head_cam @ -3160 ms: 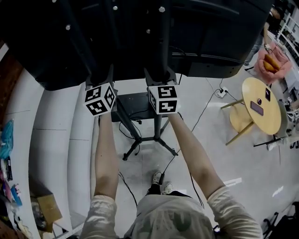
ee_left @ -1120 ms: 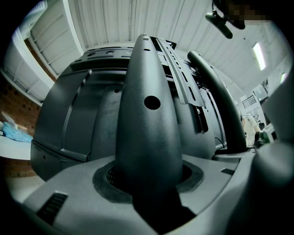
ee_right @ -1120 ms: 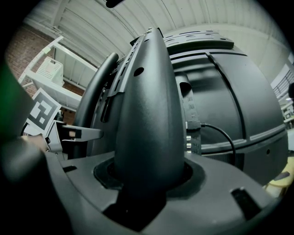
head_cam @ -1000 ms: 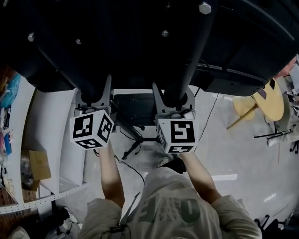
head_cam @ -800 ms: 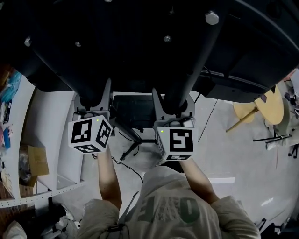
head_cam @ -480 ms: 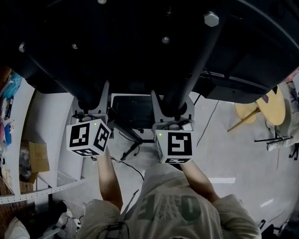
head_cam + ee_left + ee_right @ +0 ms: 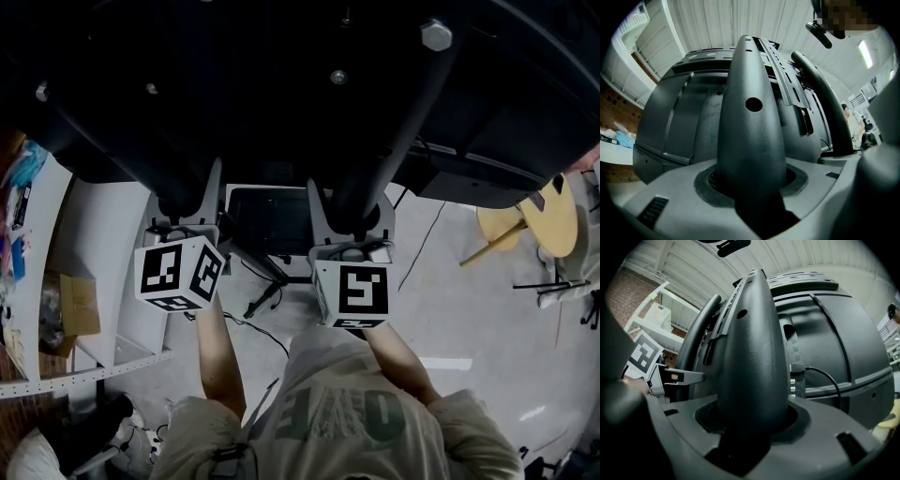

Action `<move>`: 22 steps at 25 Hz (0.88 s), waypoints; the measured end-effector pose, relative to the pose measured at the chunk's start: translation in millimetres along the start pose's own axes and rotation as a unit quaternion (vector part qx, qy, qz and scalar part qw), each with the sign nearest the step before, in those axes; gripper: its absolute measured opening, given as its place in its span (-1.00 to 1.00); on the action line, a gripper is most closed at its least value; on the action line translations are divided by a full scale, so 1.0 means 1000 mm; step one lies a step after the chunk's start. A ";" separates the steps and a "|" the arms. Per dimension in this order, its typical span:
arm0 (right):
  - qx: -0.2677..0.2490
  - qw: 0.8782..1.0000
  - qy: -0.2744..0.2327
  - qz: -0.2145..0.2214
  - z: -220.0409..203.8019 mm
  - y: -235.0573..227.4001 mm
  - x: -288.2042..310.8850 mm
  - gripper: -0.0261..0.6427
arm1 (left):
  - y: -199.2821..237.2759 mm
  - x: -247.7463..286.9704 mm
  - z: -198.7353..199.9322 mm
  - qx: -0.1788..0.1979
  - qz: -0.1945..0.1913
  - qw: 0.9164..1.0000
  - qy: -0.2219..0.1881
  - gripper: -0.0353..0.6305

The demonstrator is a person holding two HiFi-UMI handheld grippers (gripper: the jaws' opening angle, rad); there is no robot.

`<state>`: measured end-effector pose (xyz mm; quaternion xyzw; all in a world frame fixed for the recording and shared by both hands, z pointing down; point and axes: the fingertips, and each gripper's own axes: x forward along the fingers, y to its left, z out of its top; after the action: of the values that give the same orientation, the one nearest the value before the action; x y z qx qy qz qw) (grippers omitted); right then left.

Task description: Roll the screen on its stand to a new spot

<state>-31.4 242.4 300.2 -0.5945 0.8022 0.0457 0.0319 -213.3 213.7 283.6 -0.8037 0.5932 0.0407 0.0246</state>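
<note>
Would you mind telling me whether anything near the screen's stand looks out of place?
Nothing looks damaged or askew. Only a loose black cable stands out: it trails over the floor beside the stand's legs, where it might snag as the stand rolls.

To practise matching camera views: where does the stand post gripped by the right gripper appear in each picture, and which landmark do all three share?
Head view: the right post slants from upper right down into the right gripper, right of centre.
Left gripper view: a curved dark bar at the right, beside the clamped left post.
Right gripper view: fills the centre, clamped between the jaws.
Shared landmark: the screen's black back.
</note>
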 end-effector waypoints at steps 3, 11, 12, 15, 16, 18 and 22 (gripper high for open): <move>0.003 1.000 -0.003 0.004 0.001 0.001 0.001 -0.27 | 0.002 0.002 0.000 0.001 0.004 1.000 0.001 -0.24; 0.007 1.000 -0.024 0.008 0.002 -0.004 -0.002 -0.16 | 0.009 -0.008 0.008 0.014 0.057 0.998 -0.026 -0.10; 0.010 1.000 -0.023 0.010 0.002 -0.005 -0.003 -0.13 | 0.010 -0.012 0.011 0.018 0.062 0.997 -0.030 -0.07; 0.004 0.999 -0.022 0.024 0.009 -0.004 -0.007 -0.10 | 0.011 -0.023 0.018 0.037 0.076 0.996 -0.038 -0.01; 0.005 0.999 -0.026 0.030 0.014 -0.004 -0.011 -0.10 | 0.011 -0.027 0.021 0.042 0.082 0.995 -0.042 0.00; 0.007 0.998 -0.034 0.044 0.024 -0.003 -0.018 -0.09 | 0.009 -0.038 0.027 0.044 0.092 0.994 -0.050 0.01; 0.019 0.996 -0.042 0.082 0.036 -0.003 -0.039 -0.09 | -0.005 -0.058 0.042 0.052 0.092 0.992 -0.068 0.01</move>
<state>-17.6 282.3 268.3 -0.5234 0.8470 0.0575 0.0730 -227.5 274.0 247.1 -0.7391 0.6625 0.0663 0.1023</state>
